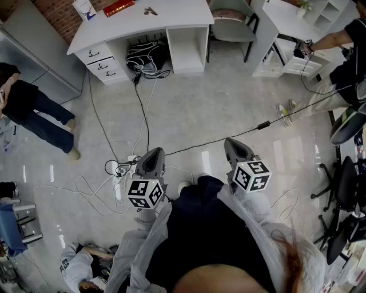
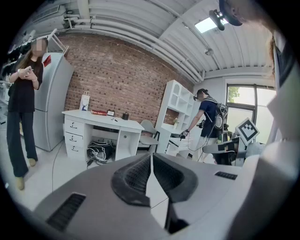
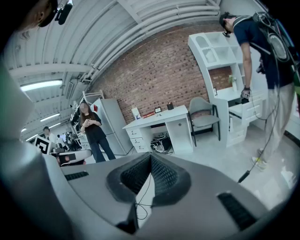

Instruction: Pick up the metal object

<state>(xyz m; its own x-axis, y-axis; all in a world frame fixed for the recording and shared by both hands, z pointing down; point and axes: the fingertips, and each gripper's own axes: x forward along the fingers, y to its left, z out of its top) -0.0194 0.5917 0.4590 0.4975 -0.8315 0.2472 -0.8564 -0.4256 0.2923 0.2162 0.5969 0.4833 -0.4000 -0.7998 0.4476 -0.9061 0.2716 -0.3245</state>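
Observation:
Both grippers are held side by side at chest height over the floor. My left gripper (image 1: 153,153) (image 2: 150,157) has its ribbed pads meeting at the tips with nothing between them. My right gripper (image 1: 231,143) (image 3: 150,157) is shut and empty too. Both point across the room at a white desk (image 1: 171,23) (image 2: 101,119) (image 3: 159,119) by the brick wall. A small dark object (image 1: 151,10) lies on the desk top, too small to tell what it is made of. A red box (image 1: 118,7) and a white paper bag (image 1: 84,8) stand near it.
Cables (image 1: 143,114) and a power strip (image 1: 123,169) trail over the floor ahead. A black bag (image 1: 147,57) sits under the desk. One person (image 1: 28,111) stands at the left, another (image 1: 337,51) at the white shelf unit (image 1: 286,34). Office chairs (image 1: 343,189) crowd the right.

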